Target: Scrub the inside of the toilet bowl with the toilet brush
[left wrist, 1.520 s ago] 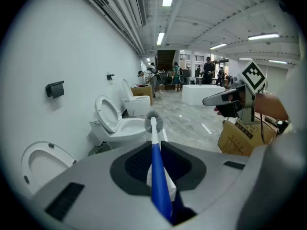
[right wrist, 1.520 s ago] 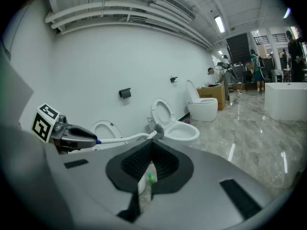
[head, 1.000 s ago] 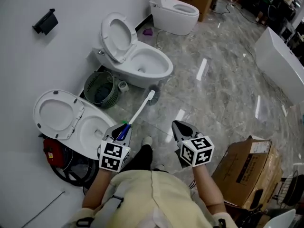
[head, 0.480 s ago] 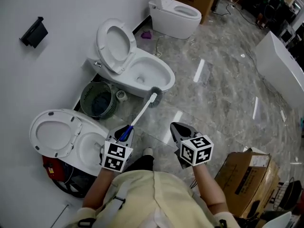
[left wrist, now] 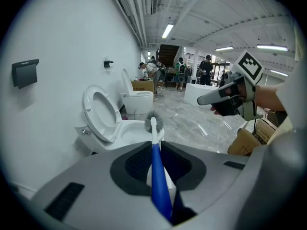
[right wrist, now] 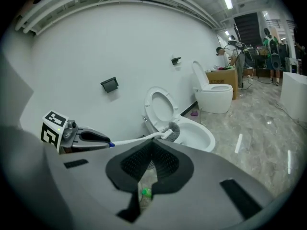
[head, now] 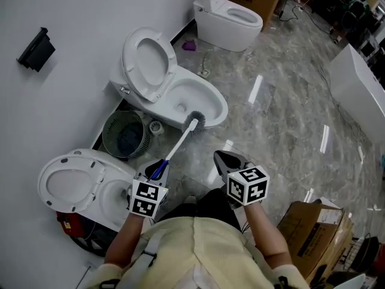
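Your left tongs point(head: 158, 165) are clenched on the blue handle of the toilet brush point(head: 179, 139) — its bristle head sits at the front rim of the open toilet bowl point(head: 183, 92). Your right tongs point(head: 221, 157) are pressed together on nothing, just beside the left pair.

Basket point(head: 123, 134) between near toilet point(head: 72, 182) and middle toilet point(head: 195, 98), along wall point(head: 78, 17).

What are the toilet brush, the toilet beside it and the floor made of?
Toilet brush: likely plastic, smooth white-and-blue shaft, grey bristles.
Toilet: probably glazed ceramic, glossy white.
Floor: polished stone or marble-look tile, grey veins, reflected lights.
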